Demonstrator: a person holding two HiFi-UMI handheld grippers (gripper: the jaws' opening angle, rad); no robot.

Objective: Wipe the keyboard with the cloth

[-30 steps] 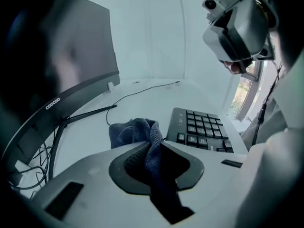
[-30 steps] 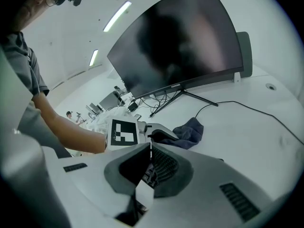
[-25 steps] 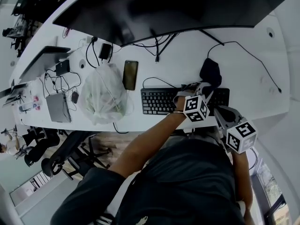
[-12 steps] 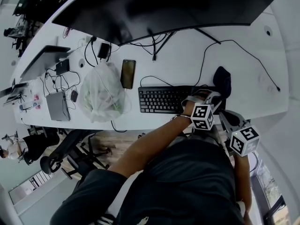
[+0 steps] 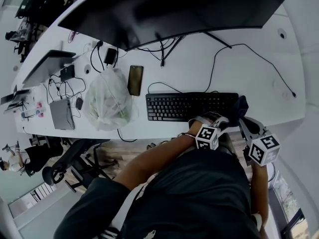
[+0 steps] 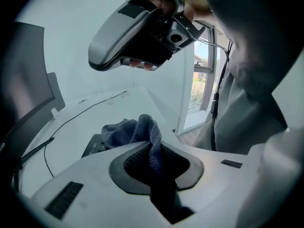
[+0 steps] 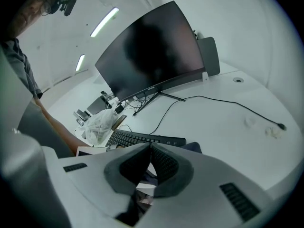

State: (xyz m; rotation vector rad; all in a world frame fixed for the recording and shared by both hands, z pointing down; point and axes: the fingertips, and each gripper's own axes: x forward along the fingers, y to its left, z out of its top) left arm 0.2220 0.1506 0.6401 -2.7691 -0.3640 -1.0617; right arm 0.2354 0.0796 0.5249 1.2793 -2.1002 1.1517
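The left hand-held gripper [image 6: 152,148] is clamping the dark blue cloth [image 6: 135,129], which is bunching at the 3 o'clock end of the black keyboard [image 5: 192,106] on the white counter [image 5: 199,68]. The right hand-held gripper [image 7: 151,147] is hovering at the cloth's 4 o'clock, its jaws pressing together on nothing. A curved monitor [image 5: 174,9] is standing at the keyboard's 12 o'clock.

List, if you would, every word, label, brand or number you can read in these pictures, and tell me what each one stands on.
No text can be read in any view.
Keyboard key legends: too small to read.
Monitor mark on the lower bezel: too small to read.
Marker cubes: black-and-white square patterns only, no letters or numbers.
Phone: dark screen, no print visible.
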